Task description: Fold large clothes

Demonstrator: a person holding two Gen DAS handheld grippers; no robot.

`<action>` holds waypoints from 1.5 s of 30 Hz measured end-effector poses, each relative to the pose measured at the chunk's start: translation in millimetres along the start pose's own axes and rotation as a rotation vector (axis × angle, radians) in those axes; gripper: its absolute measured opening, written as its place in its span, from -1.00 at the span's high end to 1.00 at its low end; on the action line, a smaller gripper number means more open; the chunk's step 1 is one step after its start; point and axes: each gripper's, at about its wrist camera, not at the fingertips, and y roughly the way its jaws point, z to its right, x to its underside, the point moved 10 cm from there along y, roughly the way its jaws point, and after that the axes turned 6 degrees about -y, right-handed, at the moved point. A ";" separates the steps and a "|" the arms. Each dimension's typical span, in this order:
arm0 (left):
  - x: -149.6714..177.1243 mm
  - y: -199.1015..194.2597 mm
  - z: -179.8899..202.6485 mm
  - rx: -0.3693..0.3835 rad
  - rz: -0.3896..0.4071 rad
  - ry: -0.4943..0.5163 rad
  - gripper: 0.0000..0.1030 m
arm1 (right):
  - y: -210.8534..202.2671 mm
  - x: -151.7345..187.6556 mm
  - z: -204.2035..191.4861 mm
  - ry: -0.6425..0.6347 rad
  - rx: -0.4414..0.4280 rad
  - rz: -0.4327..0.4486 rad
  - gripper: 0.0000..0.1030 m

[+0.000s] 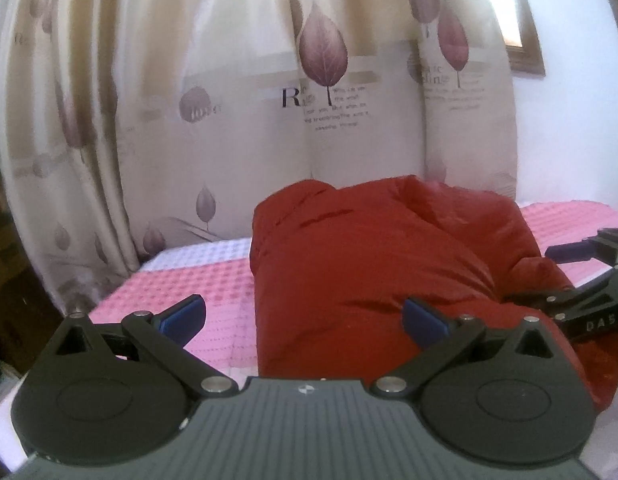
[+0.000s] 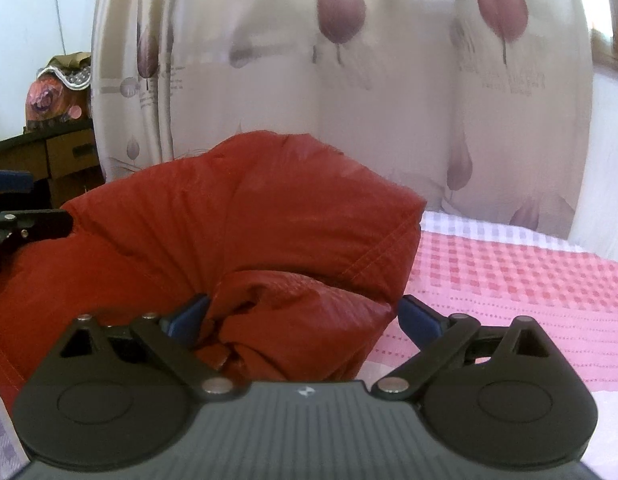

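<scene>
Red jacket [image 2: 237, 216] between spread right tongs [image 2: 305, 320]

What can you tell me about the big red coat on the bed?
The red coat is puffy, with a smooth, slightly shiny fabric, stitched seams and many creases. It lies bundled in a thick heap on the pink checked bedspread, in front of the leaf-print curtain. The right gripper is open with a bunched fold between its fingers. The left gripper is open over the coat's left edge.
</scene>
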 end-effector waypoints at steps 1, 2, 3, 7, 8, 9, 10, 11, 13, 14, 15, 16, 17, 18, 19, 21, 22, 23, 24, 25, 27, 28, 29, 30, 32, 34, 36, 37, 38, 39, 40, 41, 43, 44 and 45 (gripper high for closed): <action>0.1 1.3 -1.0 0.002 -0.005 -0.008 -1.00 | -0.7 -1.5 0.3 -0.004 0.005 0.002 -0.95; 0.2 2.4 -1.6 0.004 -0.009 -0.010 -1.00 | -1.6 -2.6 0.2 -0.007 0.009 0.004 -0.95; 0.3 3.5 -2.0 0.003 -0.012 -0.010 -1.00 | -2.4 -3.5 0.0 -0.009 0.010 0.004 -0.95; -1.2 4.5 -4.6 -0.008 -0.010 -0.007 -1.00 | -9.7 -9.5 -1.8 -0.020 0.029 0.022 -0.95; -1.5 4.1 -5.1 -0.010 -0.010 -0.005 -1.00 | -13.9 -11.7 -3.4 -0.025 0.038 0.034 -0.95; -1.9 3.5 -5.1 -0.012 -0.008 -0.005 -1.00 | -20.3 -14.8 -5.1 -0.030 0.056 0.054 -0.95; -2.5 3.1 -5.2 -0.013 -0.005 -0.005 -1.00 | -26.8 -18.2 -6.3 -0.033 0.072 0.076 -0.95; -2.7 2.1 -5.3 -0.016 -0.003 -0.007 -1.00 | -34.9 -21.7 -7.9 -0.029 0.085 0.105 -0.95; -3.8 -0.5 -5.7 -0.029 0.004 -0.018 -1.00 | -49.8 -27.3 -10.6 -0.009 0.095 0.152 -0.95; -4.3 -2.3 -5.7 -0.037 0.015 -0.020 -1.00 | -56.4 -29.6 -12.2 0.001 0.103 0.172 -0.96; -4.8 -4.2 -5.0 -0.047 0.029 -0.015 -1.00 | -62.8 -31.3 -14.5 0.012 0.107 0.191 -1.00; -5.1 -4.6 -4.2 -0.051 0.033 -0.007 -1.00 | -67.7 -32.6 -18.0 0.020 0.102 0.206 -1.00; -4.9 -5.1 -3.0 -0.051 0.031 0.001 -1.00 | -70.3 -33.0 -22.7 0.020 0.092 0.212 -1.00; -4.8 -5.3 -1.6 -0.047 0.026 0.008 -1.00 | -70.8 -33.6 -27.3 0.011 0.086 0.208 -1.00; -5.0 -6.3 -0.3 -0.042 0.024 0.013 -1.00 | -70.5 -34.3 -31.9 -0.005 0.090 0.204 -1.00; -6.3 -9.1 1.0 -0.031 0.027 0.011 -1.00 | -72.0 -36.0 -40.9 -0.030 0.087 0.206 -1.00; -7.1 -10.2 1.3 -0.023 0.026 0.007 -1.00 | -72.0 -36.6 -45.4 -0.038 0.079 0.207 -1.00; -7.2 -10.6 1.6 -0.018 0.021 0.002 -1.00 | -73.3 -36.7 -48.8 -0.044 0.082 0.209 -1.00; -7.6 -11.1 1.8 -0.015 0.016 -0.002 -1.00 | -74.5 -37.4 -51.5 -0.048 0.090 0.211 -1.00; -8.1 -11.9 2.0 -0.014 0.013 -0.005 -1.00 | -75.6 -38.3 -54.7 -0.051 0.087 0.216 -1.00; -9.0 -13.1 2.7 -0.009 0.005 -0.014 -1.00 | -76.9 -38.9 -60.9 -0.061 0.074 0.216 -1.00; -9.3 -14.1 3.3 -0.002 0.002 -0.021 -1.00 | -77.9 -39.3 -63.5 -0.072 0.084 0.218 -1.00; -9.5 -15.1 4.0 0.005 0.002 -0.026 -1.00 | -78.8 -39.7 -66.1 -0.084 0.090 0.221 -1.00; -9.4 -16.0 5.0 0.009 -0.001 -0.028 -1.00 | -79.5 -39.8 -68.4 -0.092 0.089 0.223 -1.00; -9.9 -17.5 7.6 0.016 -0.007 -0.025 -1.00 | -81.0 -39.0 -70.2 -0.099 0.102 0.224 -1.00; -10.9 -18.6 10.1 0.022 -0.007 -0.020 -1.00 | -82.0 -39.2 -70.0 -0.092 0.100 0.228 -1.00; -11.9 -19.8 12.3 0.038 -0.009 -0.025 -1.00 | -82.8 -39.1 -68.3 -0.085 0.106 0.228 -1.00; -11.7 -20.7 13.5 0.042 -0.011 -0.029 -1.00 | -83.0 -39.3 -67.1 -0.083 0.111 0.229 -1.00; -12.1 -21.2 14.1 0.044 -0.012 -0.032 -1.00 | -83.4 -39.5 -66.3 -0.079 0.111 0.229 -1.00; -12.6 -21.6 14.5 0.047 -0.012 -0.037 -1.00 | -84.6 -39.1 -65.2 -0.074 0.111 0.231 -1.00; -12.8 -22.9 15.0 0.048 -0.010 -0.045 -1.00 | -86.0 -39.2 -64.0 -0.070 0.115 0.234 -1.00; -13.1 -23.8 14.8 0.044 -0.008 -0.053 -1.00 | -86.8 -38.9 -63.4 -0.067 0.116 0.236 -1.00; -15.2 -26.0 12.9 0.029 0.004 -0.079 -1.00 | -87.2 -38.5 -62.9 -0.066 0.114 0.236 -1.00; -17.0 -27.1 13.0 0.032 0.012 -0.084 -1.00 | -87.4 -38.8 -62.6 -0.067 0.118 0.238 -1.00; -18.6 -28.5 13.3 0.032 0.016 -0.087 -1.00 | -88.3 -38.8 -62.3 -0.066 0.122 0.240 -1.00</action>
